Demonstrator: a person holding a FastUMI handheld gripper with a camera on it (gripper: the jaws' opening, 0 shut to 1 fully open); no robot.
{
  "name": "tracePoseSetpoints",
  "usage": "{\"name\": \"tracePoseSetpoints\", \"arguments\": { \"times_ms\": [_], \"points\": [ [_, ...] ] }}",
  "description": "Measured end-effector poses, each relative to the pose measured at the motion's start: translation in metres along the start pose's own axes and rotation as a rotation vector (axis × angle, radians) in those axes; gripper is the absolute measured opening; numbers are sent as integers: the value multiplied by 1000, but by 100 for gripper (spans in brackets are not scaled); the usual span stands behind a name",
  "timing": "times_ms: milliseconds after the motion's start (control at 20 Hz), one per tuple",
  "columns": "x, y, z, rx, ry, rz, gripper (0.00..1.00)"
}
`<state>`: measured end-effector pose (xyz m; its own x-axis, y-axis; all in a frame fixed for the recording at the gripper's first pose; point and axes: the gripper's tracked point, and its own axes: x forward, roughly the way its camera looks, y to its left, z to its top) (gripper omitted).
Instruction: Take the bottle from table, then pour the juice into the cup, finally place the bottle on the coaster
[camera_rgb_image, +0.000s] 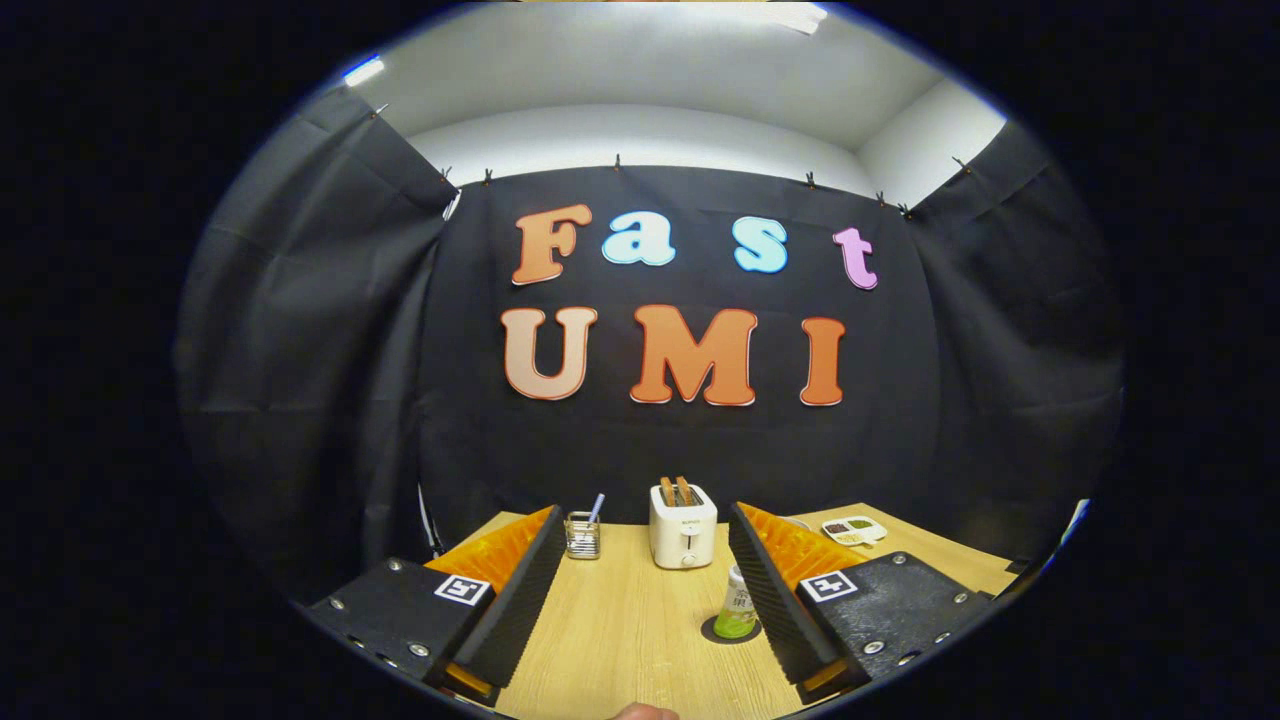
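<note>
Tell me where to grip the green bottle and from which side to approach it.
Grip the bottle around its straight labelled body, below the narrower neck, coming in level from the near side. It stands upright on a dark coaster, close to the right-hand finger; the open gripper would likely need shifting right to centre it between the fingers.

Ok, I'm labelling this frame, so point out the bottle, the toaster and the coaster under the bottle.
bottle (736, 606): gripper view, on its green label, beside the right finger.
toaster (683, 534): gripper view, on its white front face.
coaster (712, 632): gripper view, on the dark rim showing left of the bottle's base.
</note>
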<state>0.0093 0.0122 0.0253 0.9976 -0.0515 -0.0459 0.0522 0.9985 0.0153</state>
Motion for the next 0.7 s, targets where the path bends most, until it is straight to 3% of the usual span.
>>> {"name": "tracePoseSetpoints", "arguments": {
  "times_ms": [150,700],
  "points": [
    [-16,14,16,30,-33,43,97],
    [-29,17,34,72,-83,82,97]
  ]
}}
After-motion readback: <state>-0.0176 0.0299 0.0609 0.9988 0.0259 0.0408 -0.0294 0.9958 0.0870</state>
